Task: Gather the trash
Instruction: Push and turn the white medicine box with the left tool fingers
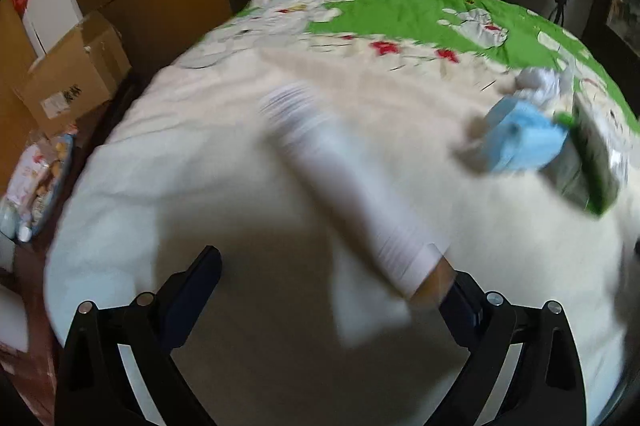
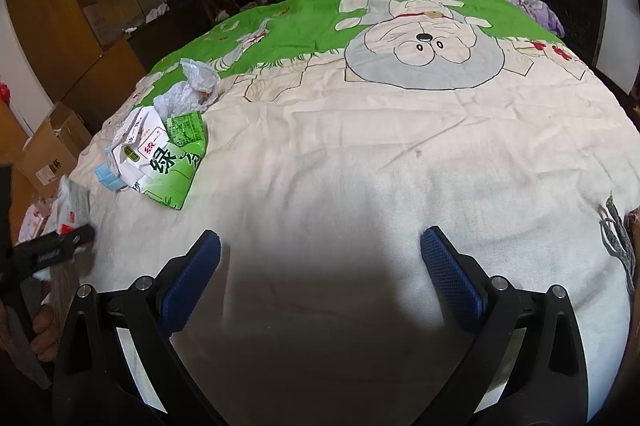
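While a small heap of trash lies on the bed [image 2: 400, 154], little of the collecting looks done, as far as these views can show. In the right wrist view the heap sits at the left side of the quilt: a green carton [image 2: 168, 166] lying flat, a blue mask [image 2: 107, 175] tucked against its near left edge, and a crumpled bag [image 2: 192, 86] just beyond it, all touching or nearly so. The left wrist view shows the same carton [image 1: 588, 162], mask [image 1: 524, 138] and bag [image 1: 540, 86] off to its right, badly blurred. In that view, a white tube [image 1: 348, 186] blurred by motion lies slantwise across the middle, its brown end touching or just inside the right finger of the left gripper [image 1: 332, 286]; the jaws stand wide apart, and I cannot tell whether the tube is pinched, resting on the quilt, or falling. The right gripper [image 2: 320, 258] hangs over bare quilt with its jaws spread wide and nothing between them, well apart from the heap. No bin or sack for the trash shows in either view, so where the pieces should go cannot be told. My judgement: the carton, mask, bag and tube are all yet to be gathered. A cardboard box [image 1: 76, 74] stands on the floor beside the bed.
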Demonstrator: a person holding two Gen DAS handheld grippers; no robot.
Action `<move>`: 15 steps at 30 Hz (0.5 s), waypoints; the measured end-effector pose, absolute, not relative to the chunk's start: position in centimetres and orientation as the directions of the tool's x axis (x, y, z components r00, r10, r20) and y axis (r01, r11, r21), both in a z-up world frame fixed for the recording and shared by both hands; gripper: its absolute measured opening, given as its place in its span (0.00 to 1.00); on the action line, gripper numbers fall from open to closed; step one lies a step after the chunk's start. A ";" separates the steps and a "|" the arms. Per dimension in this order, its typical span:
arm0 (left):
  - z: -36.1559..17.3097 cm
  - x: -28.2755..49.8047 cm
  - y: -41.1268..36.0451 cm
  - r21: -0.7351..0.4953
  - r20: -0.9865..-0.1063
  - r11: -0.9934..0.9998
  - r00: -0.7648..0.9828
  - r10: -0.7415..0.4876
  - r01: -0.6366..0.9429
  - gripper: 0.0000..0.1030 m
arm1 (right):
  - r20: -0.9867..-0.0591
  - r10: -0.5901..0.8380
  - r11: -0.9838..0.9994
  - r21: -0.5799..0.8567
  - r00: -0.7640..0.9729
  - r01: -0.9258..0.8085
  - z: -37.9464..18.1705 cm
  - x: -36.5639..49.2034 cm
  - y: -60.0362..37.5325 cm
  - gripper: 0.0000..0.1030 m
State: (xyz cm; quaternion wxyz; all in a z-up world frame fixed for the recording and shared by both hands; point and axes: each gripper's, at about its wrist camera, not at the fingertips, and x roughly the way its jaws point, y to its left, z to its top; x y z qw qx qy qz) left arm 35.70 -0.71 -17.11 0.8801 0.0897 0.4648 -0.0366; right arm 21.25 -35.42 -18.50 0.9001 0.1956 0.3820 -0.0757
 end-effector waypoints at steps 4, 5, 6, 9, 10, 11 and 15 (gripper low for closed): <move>-16.3 34.1 3.1 0.111 -0.823 0.986 0.567 0.021 0.125 0.94 | -0.718 0.012 0.912 0.293 0.696 0.286 -18.5 21.3 -35.4 0.94; -16.1 34.0 3.6 0.084 -0.824 0.989 0.566 0.001 0.120 0.94 | -0.719 0.011 0.913 0.292 0.695 0.286 -18.5 21.3 -35.4 0.94; -15.8 34.1 3.8 0.062 -0.818 0.991 0.575 -0.017 0.117 0.94 | -0.720 0.009 0.913 0.289 0.694 0.287 -18.5 21.3 -35.4 0.94; -15.1 34.4 2.7 0.026 -0.790 0.992 0.610 -0.056 0.125 0.94 | -0.725 0.002 0.916 0.278 0.689 0.289 -18.5 21.4 -35.3 0.94; -14.9 34.6 2.0 0.017 -0.783 0.990 0.617 -0.075 0.143 0.94 | -0.726 0.001 0.916 0.276 0.688 0.290 -18.5 21.4 -35.3 0.94; -14.6 34.8 1.0 0.019 -0.774 0.986 0.626 -0.090 0.166 0.94 | -0.726 0.000 0.917 0.275 0.688 0.290 -18.5 21.4 -35.3 0.94; -14.3 36.8 -0.4 0.098 -0.763 0.986 0.647 -0.011 0.133 0.94 | -0.726 0.000 0.917 0.274 0.687 0.290 -18.5 21.5 -35.3 0.94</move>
